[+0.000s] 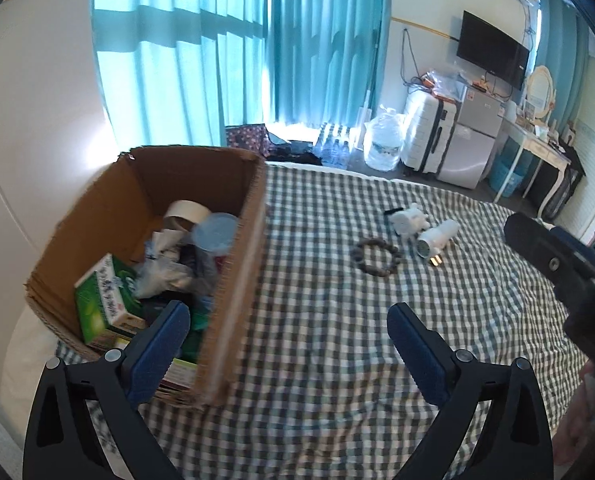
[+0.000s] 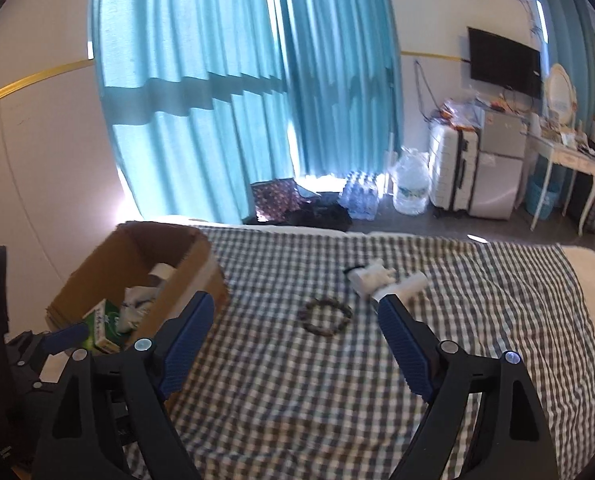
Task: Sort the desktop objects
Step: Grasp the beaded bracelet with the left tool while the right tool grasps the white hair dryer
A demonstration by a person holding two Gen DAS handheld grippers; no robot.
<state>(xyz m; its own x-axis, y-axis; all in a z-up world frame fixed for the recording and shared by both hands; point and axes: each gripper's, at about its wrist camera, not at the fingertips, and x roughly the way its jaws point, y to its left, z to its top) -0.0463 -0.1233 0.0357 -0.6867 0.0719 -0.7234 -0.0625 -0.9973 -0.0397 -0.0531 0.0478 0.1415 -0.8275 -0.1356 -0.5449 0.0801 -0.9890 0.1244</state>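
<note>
bead bracelet [image 2: 326,316]: lying flat on the checked bedspread [image 2: 457,360], mid-bed, nearest loose item to the right tool. Probably light and limp, a strung ring that will be sagging once lifted; the beads look hard and rounded, so likely slippery. Best hold, by my judgement: pinching across one arc of the ring, pads closing over two or three beads, not spanning the whole loop.

white plush toy [image 2: 371,278]: sitting just beyond the bracelet, touching or nearly touching the white cylinder [image 2: 407,286]. Looking soft and compressible; the body is the place to take it.

white cylinder: lying on its side, appearing rigid and smooth, probably rolling if nudged. Gripping across the barrel seems safest. What it is, cannot tell.

cardboard box [image 1: 233,280]: standing at the left of the bed, top open, already holding a green carton [image 1: 105,300], a tape roll [image 1: 187,210] and crumpled items.

right tool [image 2: 293,308]: jaws standing wide apart, holding nothing, hovering above the bedspread short of the bracelet.

left tool [image 1: 287,318]: jaws spread wide, empty, one finger over the box's near corner.
</note>
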